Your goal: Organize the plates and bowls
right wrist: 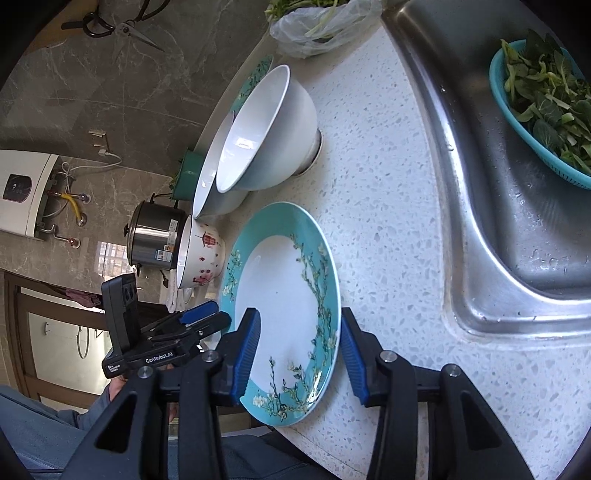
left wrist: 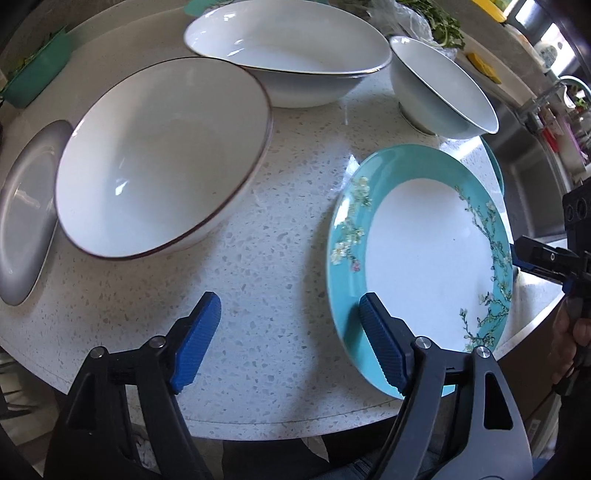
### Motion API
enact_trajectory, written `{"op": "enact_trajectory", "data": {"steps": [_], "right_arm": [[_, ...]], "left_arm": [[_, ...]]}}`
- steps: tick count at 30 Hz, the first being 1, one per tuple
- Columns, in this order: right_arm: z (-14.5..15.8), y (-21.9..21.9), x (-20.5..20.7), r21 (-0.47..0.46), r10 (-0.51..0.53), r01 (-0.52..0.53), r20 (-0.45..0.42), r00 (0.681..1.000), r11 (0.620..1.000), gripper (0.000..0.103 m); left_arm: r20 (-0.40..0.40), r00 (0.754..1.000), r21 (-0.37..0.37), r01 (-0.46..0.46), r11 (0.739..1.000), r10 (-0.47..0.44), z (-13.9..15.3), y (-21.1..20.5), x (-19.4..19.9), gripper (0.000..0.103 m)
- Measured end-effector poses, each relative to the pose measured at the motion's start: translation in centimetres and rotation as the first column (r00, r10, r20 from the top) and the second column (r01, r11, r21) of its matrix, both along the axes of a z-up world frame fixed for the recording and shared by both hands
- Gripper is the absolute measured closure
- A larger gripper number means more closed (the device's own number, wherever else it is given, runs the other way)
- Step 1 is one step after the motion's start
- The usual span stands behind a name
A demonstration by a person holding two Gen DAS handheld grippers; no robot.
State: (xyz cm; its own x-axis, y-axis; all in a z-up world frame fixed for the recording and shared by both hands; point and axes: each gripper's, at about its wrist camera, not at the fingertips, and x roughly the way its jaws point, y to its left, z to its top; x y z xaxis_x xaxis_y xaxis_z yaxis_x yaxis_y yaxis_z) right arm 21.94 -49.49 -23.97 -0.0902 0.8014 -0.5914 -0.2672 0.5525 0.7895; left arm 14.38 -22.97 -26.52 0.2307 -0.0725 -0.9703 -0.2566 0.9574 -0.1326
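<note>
A teal-rimmed plate with blossom pattern [left wrist: 424,254] lies on the speckled white counter [left wrist: 280,229]; it also shows in the right wrist view [right wrist: 284,306]. My left gripper [left wrist: 288,343] is open, its right finger over the plate's near rim. My right gripper [right wrist: 299,354] is open, its jaws on either side of the plate's near edge; it enters the left view at the right [left wrist: 535,254]. A large white bowl with dark rim [left wrist: 162,158], a wide white bowl [left wrist: 291,51] and a smaller white bowl [left wrist: 439,88] stand behind.
A grey plate [left wrist: 26,218] lies at the far left. A steel sink [right wrist: 517,184] holds a teal basket of greens [right wrist: 546,107]. A bag of greens [right wrist: 321,29], a teal container [left wrist: 37,74], a patterned pot [right wrist: 201,258] and a steel cooker [right wrist: 155,236] stand around.
</note>
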Motion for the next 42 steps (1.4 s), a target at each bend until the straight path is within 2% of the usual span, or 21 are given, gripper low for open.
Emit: {"op": "enact_trajectory", "data": {"steps": [2, 6, 7, 9, 11, 13, 16, 18, 20, 27, 42], "right_arm": [[-0.1, 0.2, 0.2, 0.008, 0.006, -0.006, -0.007, 1.0, 1.0, 0.056], [-0.2, 0.4, 0.5, 0.008, 0.021, -0.021, -0.011, 1.0, 1.0, 0.063], [-0.2, 0.5, 0.5, 0.004, 0.026, -0.026, -0.008, 1.0, 1.0, 0.064], [-0.4, 0.7, 0.6, 0.003, 0.029, -0.029, -0.013, 1.0, 1.0, 0.067], [-0.4, 0.7, 0.7, 0.006, 0.03, -0.03, -0.016, 0.999, 1.0, 0.067], [-0.5, 0.7, 0.8, 0.009, 0.026, -0.026, -0.025, 0.999, 1.0, 0.067], [-0.5, 0.7, 0.9, 0.008, 0.029, -0.029, -0.022, 0.999, 1.0, 0.069], [-0.4, 0.8, 1.0, -0.027, 0.035, -0.035, -0.007, 0.999, 0.999, 0.086], [-0.3, 0.8, 1.1, -0.076, 0.038, -0.037, 0.005, 0.999, 0.996, 0.091], [-0.1, 0.9, 0.9, -0.128, 0.025, -0.022, 0.019, 0.999, 0.992, 0.093], [0.7, 0.3, 0.4, -0.161, -0.021, 0.026, 0.032, 0.999, 0.987, 0.092]], "left_arm": [[0.012, 1.0, -0.01, 0.028, 1.0, -0.028, 0.0, -0.7, 0.4, 0.027], [0.028, 0.998, -0.032, 0.057, 0.998, -0.056, 0.1, -1.7, 1.0, 0.031], [0.033, 0.997, -0.034, 0.067, 0.997, -0.066, 0.1, -2.0, 1.3, 0.034], [0.043, 0.996, -0.063, 0.08, 0.995, -0.077, 0.3, -2.4, 1.8, 0.047], [0.045, 0.996, -0.071, 0.078, 0.994, -0.075, 0.4, -2.5, 2.0, 0.055], [0.048, 0.996, -0.071, 0.078, 0.994, -0.075, 0.5, -2.4, 2.3, 0.055], [0.05, 0.996, -0.053, 0.08, 0.995, -0.077, 0.5, -2.3, 2.7, 0.063], [0.051, 0.996, -0.05, 0.076, 0.996, -0.073, 0.4, -2.0, 3.0, 0.069], [0.055, 0.995, -0.043, 0.085, 0.995, -0.083, 0.4, -1.7, 3.2, 0.074], [0.06, 0.995, -0.051, 0.086, 0.995, -0.083, 0.2, -1.3, 3.4, 0.075], [0.08, 0.994, -0.077, 0.08, 0.994, -0.074, 0.7, -1.4, 2.3, 0.082]]}}
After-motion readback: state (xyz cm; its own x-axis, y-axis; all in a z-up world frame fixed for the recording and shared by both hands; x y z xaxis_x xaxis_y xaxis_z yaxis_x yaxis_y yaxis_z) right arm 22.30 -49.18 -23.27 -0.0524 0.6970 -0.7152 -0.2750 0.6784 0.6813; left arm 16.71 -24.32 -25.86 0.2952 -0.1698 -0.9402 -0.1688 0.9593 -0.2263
